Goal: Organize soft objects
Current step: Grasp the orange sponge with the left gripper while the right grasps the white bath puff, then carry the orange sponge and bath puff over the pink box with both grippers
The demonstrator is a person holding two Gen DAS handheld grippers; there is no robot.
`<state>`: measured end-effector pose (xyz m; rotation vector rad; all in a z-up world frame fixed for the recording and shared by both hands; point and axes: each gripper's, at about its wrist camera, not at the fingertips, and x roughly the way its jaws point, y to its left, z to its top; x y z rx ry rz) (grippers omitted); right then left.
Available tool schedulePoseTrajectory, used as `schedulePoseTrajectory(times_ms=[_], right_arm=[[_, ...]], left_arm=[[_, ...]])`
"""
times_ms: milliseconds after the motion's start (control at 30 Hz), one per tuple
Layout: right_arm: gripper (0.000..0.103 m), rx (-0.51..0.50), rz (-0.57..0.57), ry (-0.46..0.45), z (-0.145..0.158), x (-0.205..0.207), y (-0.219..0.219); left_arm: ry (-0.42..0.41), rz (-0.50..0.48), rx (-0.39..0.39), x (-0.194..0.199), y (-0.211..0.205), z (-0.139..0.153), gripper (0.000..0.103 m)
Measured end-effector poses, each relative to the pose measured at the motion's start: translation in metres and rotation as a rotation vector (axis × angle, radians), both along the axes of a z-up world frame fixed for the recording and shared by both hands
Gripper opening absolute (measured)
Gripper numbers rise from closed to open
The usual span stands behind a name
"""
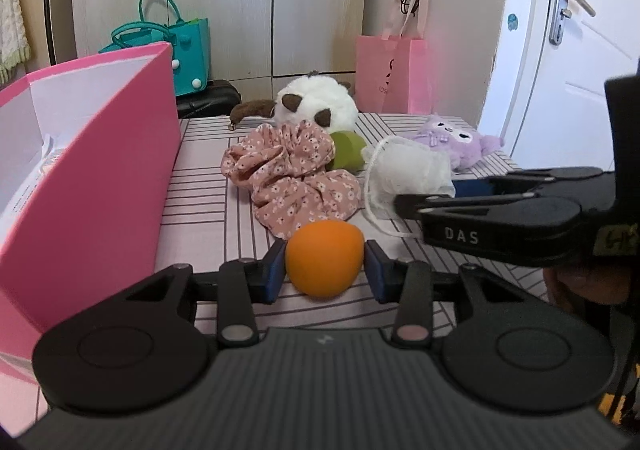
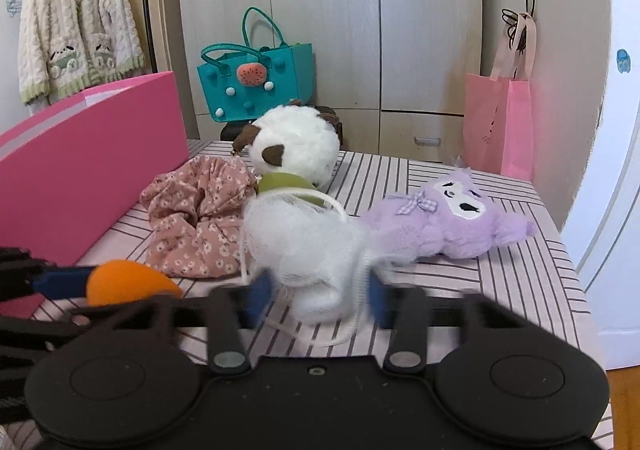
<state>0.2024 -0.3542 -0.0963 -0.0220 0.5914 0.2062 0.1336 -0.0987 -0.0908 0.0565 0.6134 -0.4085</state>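
My left gripper [image 1: 325,268] is shut on an orange sponge ball [image 1: 325,258], just above the striped table; the ball also shows in the right wrist view [image 2: 128,282]. My right gripper [image 2: 318,300] has its jaws around the white mesh bath puff [image 2: 304,246], pads beside it with a small gap; the frame is blurred. The puff also shows in the left wrist view [image 1: 408,174]. A pink floral scrunchie [image 1: 292,178], a white-and-brown plush [image 1: 316,102], a green sponge [image 1: 348,156] and a purple plush [image 2: 448,218] lie on the table.
An open pink box [image 1: 96,178] stands at the left on the striped table [image 1: 208,218]. Behind are a teal bag [image 2: 256,78], a pink paper bag [image 2: 500,130], cupboards and a white door at the right.
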Motion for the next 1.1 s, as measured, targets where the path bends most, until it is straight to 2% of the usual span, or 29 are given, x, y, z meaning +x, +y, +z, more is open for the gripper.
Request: schedulePoseTrajectory(times_ms=[67, 167, 333, 533, 700, 867, 967, 1100], right_arm=[[0.028, 0.023, -0.015, -0.014, -0.001, -0.010, -0.002], [0.024, 0.023, -0.022, -0.039, -0.001, -0.029, -0.001], [0.023, 0.082, 0.006, -0.005, 0.001, -0.054, -0.006], [0.023, 0.080, 0.041, 0.028, 0.008, -0.089, -0.008], [0.024, 0.137, 0.071, 0.068, 0.019, -0.105, -0.015], [0.024, 0.140, 0.118, 0.118, 0.028, -0.112, -0.010], [0.024, 0.154, 0.157, 0.167, 0.034, -0.116, -0.005], [0.024, 0.156, 0.243, 0.184, 0.046, -0.126, 0.009]], left_arm=[[0.007, 0.002, -0.009, -0.002, 0.003, 0.002, 0.040], [0.016, -0.002, -0.021, -0.005, 0.008, 0.004, 0.040], [0.055, -0.039, -0.046, -0.011, 0.012, 0.006, 0.040], [0.093, -0.114, -0.118, -0.030, 0.033, 0.022, 0.040], [0.125, -0.142, -0.106, -0.040, 0.048, 0.031, 0.040], [0.154, -0.158, -0.067, -0.047, 0.057, 0.030, 0.040], [0.181, -0.182, -0.084, -0.051, 0.066, 0.032, 0.040], [0.223, -0.229, -0.127, -0.055, 0.079, 0.041, 0.040]])
